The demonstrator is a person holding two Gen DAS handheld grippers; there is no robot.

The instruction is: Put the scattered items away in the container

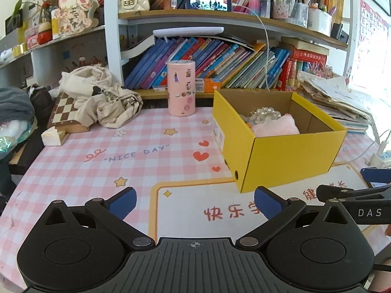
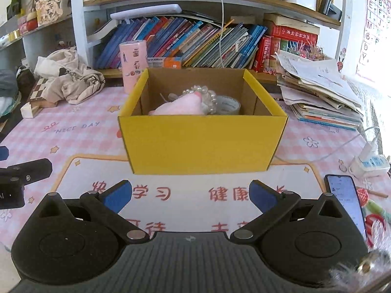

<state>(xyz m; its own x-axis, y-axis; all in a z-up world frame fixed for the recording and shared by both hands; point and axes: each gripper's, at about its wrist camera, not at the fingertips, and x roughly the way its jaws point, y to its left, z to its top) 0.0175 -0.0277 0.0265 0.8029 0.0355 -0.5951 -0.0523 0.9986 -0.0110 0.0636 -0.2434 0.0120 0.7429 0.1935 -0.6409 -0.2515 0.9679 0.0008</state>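
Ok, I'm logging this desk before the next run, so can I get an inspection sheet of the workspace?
Surface: pink checked desk mat with hearts, stars and print.
Job's things: open yellow box on the mat; inside it a pink plush, a pearl bracelet and a tape roll.
Clutter: pink canister, cream cloth over a chessboard, paper stack, phone right of the right gripper.
Grippers: left gripper and right gripper both open, empty, short of the box.
Cables: white cable running to a power strip; another cable hanging from the upper shelf.
Surroundings: bookshelf crammed with books behind the desk.
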